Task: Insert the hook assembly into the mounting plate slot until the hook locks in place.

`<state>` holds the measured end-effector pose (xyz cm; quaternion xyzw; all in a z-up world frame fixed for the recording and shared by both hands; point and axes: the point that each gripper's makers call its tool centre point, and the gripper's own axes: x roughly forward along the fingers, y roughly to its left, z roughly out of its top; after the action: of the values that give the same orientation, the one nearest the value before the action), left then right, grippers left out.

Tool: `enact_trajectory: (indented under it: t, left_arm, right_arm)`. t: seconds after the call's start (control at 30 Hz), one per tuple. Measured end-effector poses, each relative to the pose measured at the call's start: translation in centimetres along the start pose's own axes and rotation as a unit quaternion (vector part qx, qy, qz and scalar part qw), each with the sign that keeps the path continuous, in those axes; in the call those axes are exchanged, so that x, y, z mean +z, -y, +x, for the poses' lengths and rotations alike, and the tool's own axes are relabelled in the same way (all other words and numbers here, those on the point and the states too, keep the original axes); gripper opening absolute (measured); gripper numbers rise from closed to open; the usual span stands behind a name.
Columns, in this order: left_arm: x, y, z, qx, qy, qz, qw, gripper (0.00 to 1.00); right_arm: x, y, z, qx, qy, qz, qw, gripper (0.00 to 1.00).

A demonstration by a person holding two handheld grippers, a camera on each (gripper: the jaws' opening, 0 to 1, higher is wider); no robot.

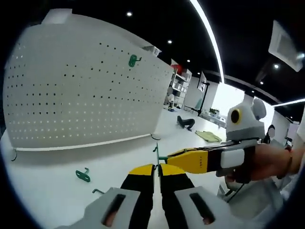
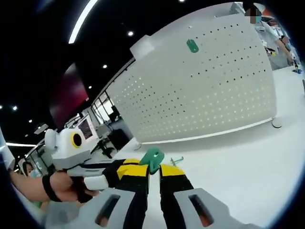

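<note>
No text, label, brand, number or sign is showing legibly in either view; the white perforated metal pegboard (image 1: 86,86) is showing bare, unmarked faces, and distant screens are appearing too blurred to read.

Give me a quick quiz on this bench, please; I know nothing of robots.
1. True or false: a green plastic hook hangs on the white perforated board.
2. The loose green hook lies: A on the white table; B on the board's top edge; C in a box.
3. Which tool grips the green hook piece?
Key: 1 true; 2 A; 3 the right tool.
</note>
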<state>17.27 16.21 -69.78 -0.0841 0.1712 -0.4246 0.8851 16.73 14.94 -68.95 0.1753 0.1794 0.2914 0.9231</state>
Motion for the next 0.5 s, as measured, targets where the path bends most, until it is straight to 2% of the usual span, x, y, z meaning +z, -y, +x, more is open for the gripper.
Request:
enact_trajectory:
  t: [0.3, 0.4, 0.5]
  left_arm:
    - [0.9, -0.1, -2.1, -0.009, 0.034, 0.009, 0.9993, 0.04]
    - [1.2, -0.1, -2.8, -0.012, 0.048, 0.015, 0.9987, 0.04]
    - [1.7, -0.2, -3.4, -0.012, 0.056, 0.035, 0.9977, 0.04]
  right_arm:
    - [0.3, -2.3, 0.0, 0.011, -0.005, 0.029, 0.9995, 0.04]
    - [0.6, -3.1, 0.1, 0.015, 0.003, 0.042, 0.9990, 0.04]
    - [0.7, -3.9, 0.3, 0.016, 0.005, 0.042, 0.9990, 0.04]
